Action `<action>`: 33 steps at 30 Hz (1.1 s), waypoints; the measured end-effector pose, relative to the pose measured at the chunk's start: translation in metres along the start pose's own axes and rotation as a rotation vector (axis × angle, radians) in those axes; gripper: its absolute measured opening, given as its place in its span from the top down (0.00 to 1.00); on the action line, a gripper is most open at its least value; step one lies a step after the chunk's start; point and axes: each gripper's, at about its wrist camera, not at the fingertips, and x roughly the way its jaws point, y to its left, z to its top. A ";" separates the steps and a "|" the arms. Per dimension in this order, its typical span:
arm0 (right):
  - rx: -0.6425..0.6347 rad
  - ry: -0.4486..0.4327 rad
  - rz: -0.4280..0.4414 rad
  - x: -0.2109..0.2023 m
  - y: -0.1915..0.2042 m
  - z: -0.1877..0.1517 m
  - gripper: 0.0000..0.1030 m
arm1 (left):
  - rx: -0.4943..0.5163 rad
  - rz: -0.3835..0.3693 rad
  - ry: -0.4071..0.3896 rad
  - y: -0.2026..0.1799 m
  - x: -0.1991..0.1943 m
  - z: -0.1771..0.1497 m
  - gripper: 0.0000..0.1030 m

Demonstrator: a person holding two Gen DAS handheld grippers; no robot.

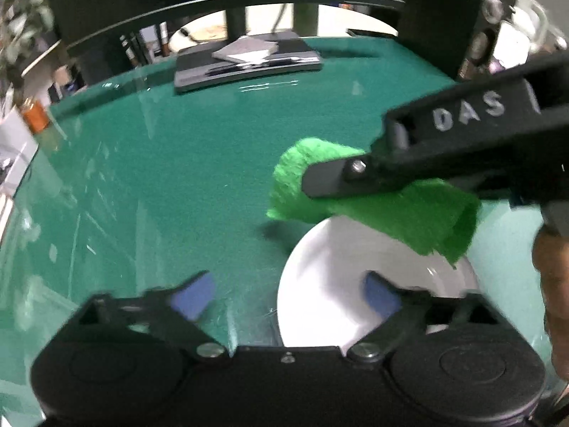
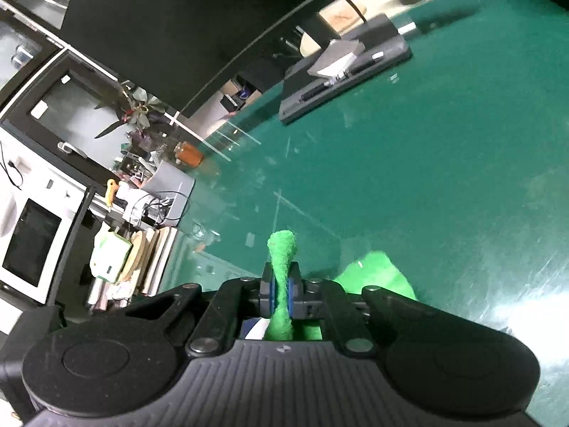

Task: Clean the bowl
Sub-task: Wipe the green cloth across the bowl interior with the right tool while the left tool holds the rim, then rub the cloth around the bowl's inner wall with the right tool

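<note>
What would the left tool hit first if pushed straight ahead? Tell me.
Probably the white round bowl: its rim lies between the open left tool's blue pads. Beyond hangs the green fuzzy cloth, though depth is unclear.

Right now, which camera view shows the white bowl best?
The left wrist view shows it best: the white bowl lies on the green table under the green cloth, with its rim and inside visible. The right wrist view shows at most a white sliver behind its own fingers.
</note>
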 end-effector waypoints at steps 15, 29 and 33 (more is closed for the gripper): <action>-0.039 0.000 0.011 -0.002 0.013 -0.003 0.93 | -0.152 -0.114 0.079 0.028 0.006 0.016 0.01; -0.066 0.019 0.013 0.000 0.016 -0.002 0.91 | -0.041 -0.123 0.102 0.016 0.011 0.014 0.01; -0.072 0.026 0.017 0.002 0.016 -0.001 0.91 | -0.051 -0.204 0.104 0.018 0.007 0.013 0.01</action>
